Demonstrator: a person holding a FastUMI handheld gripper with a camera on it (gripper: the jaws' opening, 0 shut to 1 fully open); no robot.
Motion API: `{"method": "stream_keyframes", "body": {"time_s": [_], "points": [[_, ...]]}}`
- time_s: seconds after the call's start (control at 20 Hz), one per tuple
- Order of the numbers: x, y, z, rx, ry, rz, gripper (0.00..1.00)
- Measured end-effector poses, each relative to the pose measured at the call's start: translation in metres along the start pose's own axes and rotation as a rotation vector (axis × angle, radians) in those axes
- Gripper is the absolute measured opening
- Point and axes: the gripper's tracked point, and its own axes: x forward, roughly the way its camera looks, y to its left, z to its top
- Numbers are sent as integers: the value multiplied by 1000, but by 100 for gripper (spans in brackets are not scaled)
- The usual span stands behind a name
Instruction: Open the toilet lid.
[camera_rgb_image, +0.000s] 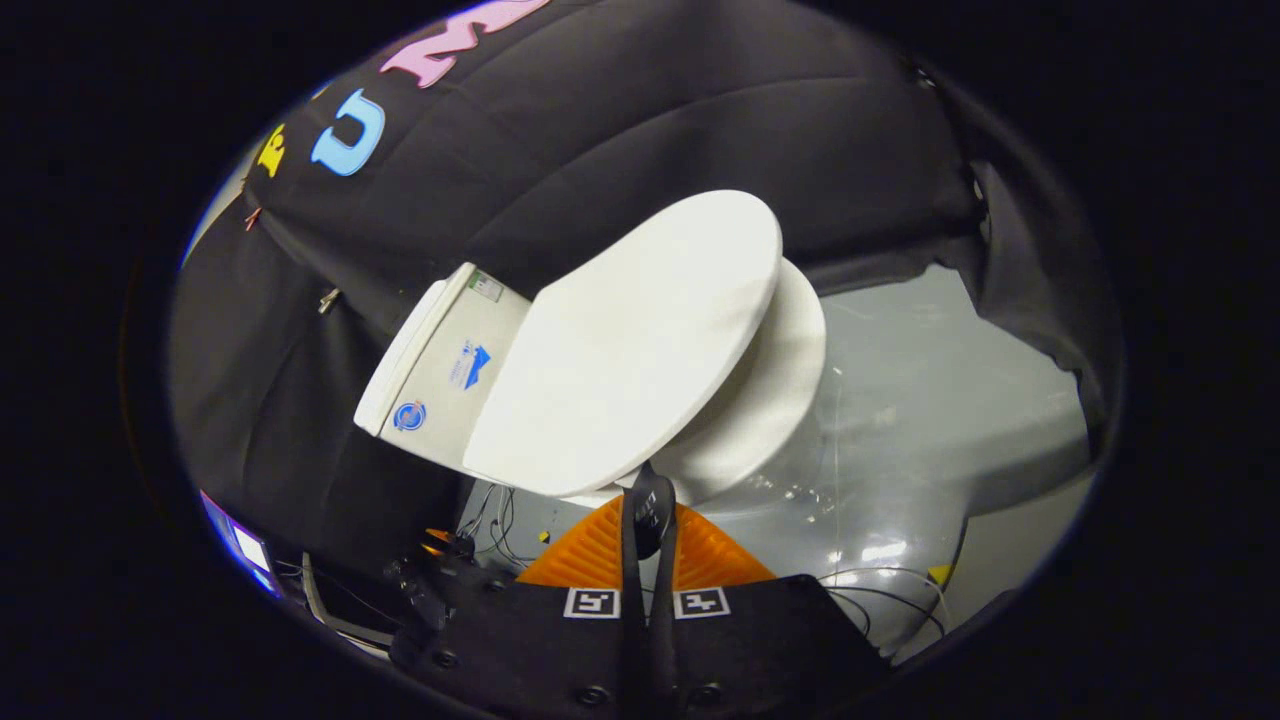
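A white toilet stands on the grey floor against the black cloth wall. Its lid (620, 350) is a broad oval, raised off the seat and bowl (775, 400), with a gap showing along its far side. The tank (440, 365) sits behind the lid and carries blue stickers. My gripper (648, 492) is just below the lid's near rim. Its two fingers are pressed together with nothing between them, and their tips touch or nearly touch that rim from underneath.
Glossy grey floor (900, 420) spreads beyond the bowl. Loose cables (495, 515) lie on the floor near the toilet's base, beside the fingers. More cable (880, 580) runs on the other side. Black cloth (300, 400) hangs close around the tank.
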Motion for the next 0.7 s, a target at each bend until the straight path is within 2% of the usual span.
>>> {"method": "stream_keyframes", "body": {"time_s": [0.35, 0.7], "points": [[-32, 52, 31, -121, -94, -63, 5], [-59, 147, 65, -318, -199, -81, 5]]}}
